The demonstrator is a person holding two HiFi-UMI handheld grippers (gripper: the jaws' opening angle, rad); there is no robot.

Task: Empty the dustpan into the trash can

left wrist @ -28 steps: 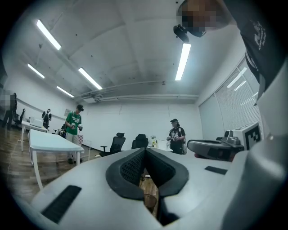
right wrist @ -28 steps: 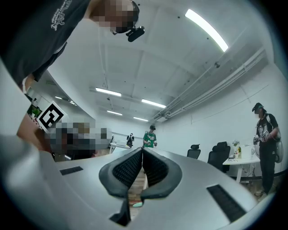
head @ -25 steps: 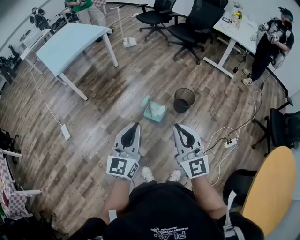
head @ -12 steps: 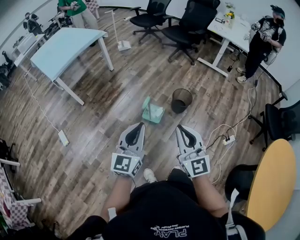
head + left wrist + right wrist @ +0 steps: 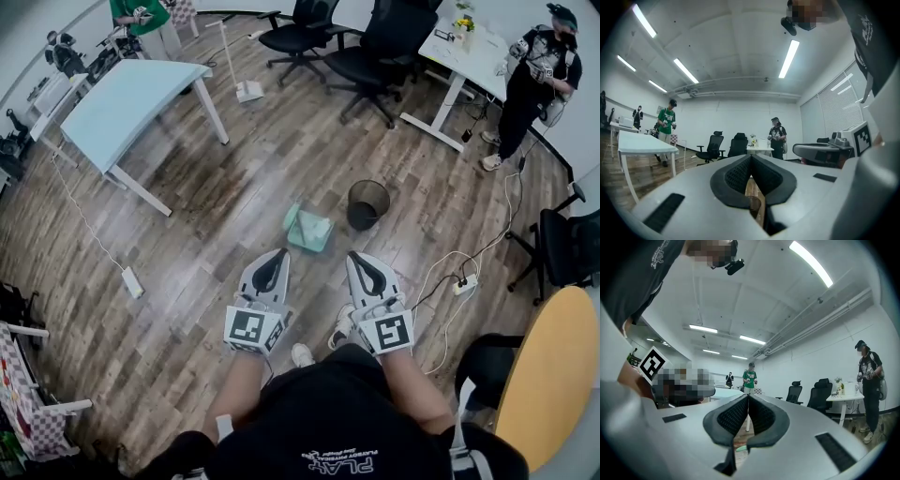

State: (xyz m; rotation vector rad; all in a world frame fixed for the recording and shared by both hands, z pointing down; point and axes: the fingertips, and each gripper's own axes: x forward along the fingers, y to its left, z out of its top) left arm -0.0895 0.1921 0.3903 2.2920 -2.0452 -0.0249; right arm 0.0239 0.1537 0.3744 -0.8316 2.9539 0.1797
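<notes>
STEP: approach, pre-grasp (judged). Pan (image 5: pixel 308 228) lies on floor (image 5: pixel 216 216), untouched. Nothing lifted or tipped, so task is at its start.
NEXT: needs L gripper (image 5: pixel 276 251) or R gripper (image 5: pixel 355 255) opened, taken fwd & down to pan's handle, then clamped on it. After that: lift level so no load spills, carry over can (image 5: pixel 367 203), tip. Carry is short, as pan & can sit just beside each other. Handle end is not clear from head view. A narrow green part on pan's far-left side is prob. the handle. Tip only once pan mouth is over can rim, else load lands on floor.
FLOOR: wood; bears pan & can. Power strip (image 5: pixel 461 286) w/ cable lies right of R gripper, off the path fwd.
CAN: black mesh, upright, top open. Ahead of R gripper, slightly right of its line, well apart from it. Contents: interior dark, cannot tell.
PAN: pale green, flat on floor. Ahead of both grippers, between their lines, nearer L gripper's line, apart from both. Just left of can; touching or not, cannot tell. Contents: too small to tell, no debris made out.
L GRIPPER: jaws together, pads meet at tip, nothing between. Points level, fwd toward pan.
R GRIPPER: jaws together, pads meet at tip, nothing held. About level, alongside L gripper, near it.
</notes>
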